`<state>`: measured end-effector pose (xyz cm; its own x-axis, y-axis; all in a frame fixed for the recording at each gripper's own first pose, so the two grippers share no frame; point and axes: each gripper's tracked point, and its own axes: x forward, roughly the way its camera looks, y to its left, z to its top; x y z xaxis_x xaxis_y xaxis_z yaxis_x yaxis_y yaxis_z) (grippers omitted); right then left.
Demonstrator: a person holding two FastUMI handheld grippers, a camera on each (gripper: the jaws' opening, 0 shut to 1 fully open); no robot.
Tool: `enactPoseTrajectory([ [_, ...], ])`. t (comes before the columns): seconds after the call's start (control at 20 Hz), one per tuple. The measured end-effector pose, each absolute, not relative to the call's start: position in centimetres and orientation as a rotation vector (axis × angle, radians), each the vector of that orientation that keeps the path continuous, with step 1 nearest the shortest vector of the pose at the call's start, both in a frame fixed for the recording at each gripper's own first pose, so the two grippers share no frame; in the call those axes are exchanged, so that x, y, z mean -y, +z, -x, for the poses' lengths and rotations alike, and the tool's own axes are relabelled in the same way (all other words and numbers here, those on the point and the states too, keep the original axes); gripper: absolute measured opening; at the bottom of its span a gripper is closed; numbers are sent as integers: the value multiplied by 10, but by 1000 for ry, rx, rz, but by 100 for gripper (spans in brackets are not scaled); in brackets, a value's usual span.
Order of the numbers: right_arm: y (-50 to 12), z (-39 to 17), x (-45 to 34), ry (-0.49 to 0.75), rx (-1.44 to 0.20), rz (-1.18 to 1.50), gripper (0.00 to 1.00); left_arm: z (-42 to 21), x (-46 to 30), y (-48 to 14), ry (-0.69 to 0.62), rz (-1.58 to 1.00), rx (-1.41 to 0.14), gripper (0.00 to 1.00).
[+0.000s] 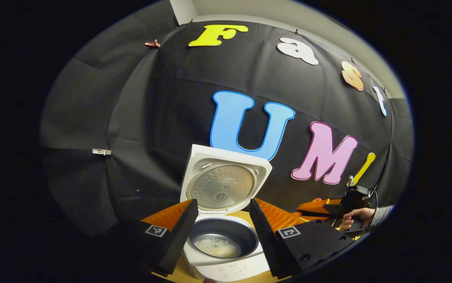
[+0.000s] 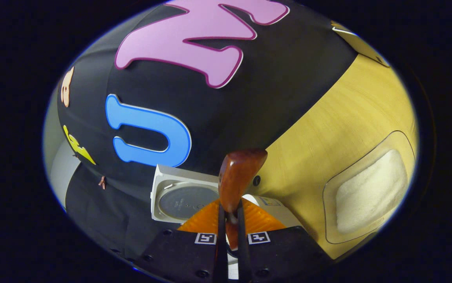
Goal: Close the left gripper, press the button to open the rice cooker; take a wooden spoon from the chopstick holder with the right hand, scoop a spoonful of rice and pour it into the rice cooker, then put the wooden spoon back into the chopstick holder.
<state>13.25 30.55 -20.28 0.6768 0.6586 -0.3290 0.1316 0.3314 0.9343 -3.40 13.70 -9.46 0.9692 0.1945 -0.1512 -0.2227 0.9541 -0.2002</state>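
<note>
Right gripper view: the right hand-held gripper (image 2: 228,220) is clamped on the wooden spoon (image 2: 236,177) at lower centre, the rice cooker (image 2: 182,196) seen behind it. Left gripper view: the left hand-held gripper (image 1: 222,232) is held open around the cooker's lidless pot at the bottom.

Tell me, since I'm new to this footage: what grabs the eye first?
The white rice cooker stands open between the left claw's spread fingers, lid upright, some rice in its dark pot. The right claw grips a wooden spoon, with a clear tub of rice on the table at right.
</note>
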Motion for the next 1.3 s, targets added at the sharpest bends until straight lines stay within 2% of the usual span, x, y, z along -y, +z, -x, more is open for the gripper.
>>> enactPoseTrajectory([
  [0.45,-187,-140,-377,510,-698,-881,14,45,-145,-94,246,213,-126,86],
  [0.9,-175,-134,-407,588,-573,-604,14,48,-154,-97,269,214,-139,86],
  [1.3,-149,-115,-436,766,-425,-284,14,44,-154,-97,269,215,-143,86],
])
